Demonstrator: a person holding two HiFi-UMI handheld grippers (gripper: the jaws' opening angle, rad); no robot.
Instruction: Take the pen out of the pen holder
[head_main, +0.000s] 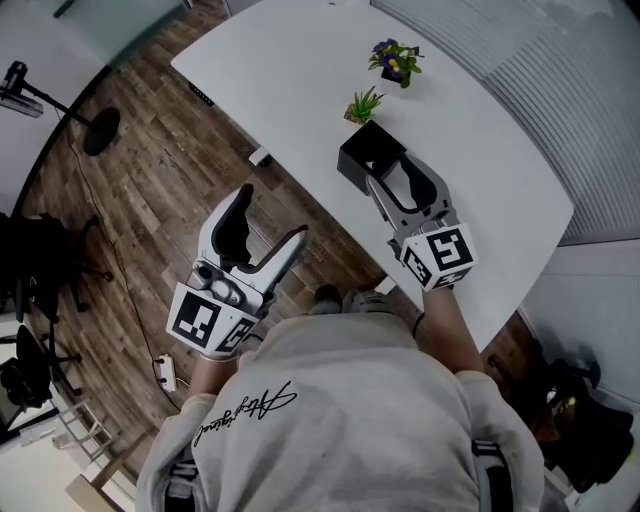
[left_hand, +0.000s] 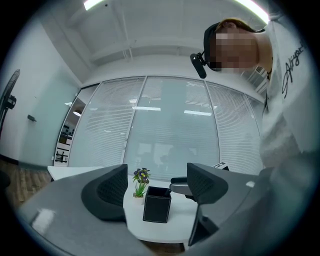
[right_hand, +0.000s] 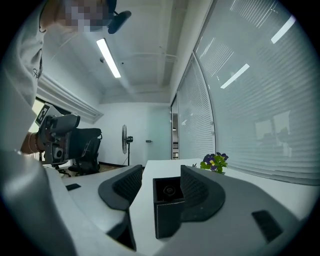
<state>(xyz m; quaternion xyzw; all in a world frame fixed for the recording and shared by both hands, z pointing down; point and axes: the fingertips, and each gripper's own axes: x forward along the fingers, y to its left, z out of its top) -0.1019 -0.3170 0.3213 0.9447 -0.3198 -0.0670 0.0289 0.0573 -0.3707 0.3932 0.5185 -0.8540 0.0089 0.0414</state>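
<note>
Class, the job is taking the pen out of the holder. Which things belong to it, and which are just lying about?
Job: pen holder; pen inside it; right gripper, jaws apart.
Lying about: purple-flowered plant; small green plant; standing fan.

Cursive sweatshirt script (head_main: 245, 410), illegible

Lighting: bright, even, indoor. Source: ceiling strip light (right_hand: 108, 57), repeated as pale streaks on the glass partition (left_hand: 170, 130). Counter (head_main: 300, 60) was washed near-white, its shadows short and soft. Both gripper views were fisheye, bowed at the edges, ringed by a dark vignette; the near fingers (right_hand: 125, 187) read slightly soft. Head view was sharp throughout.
</note>
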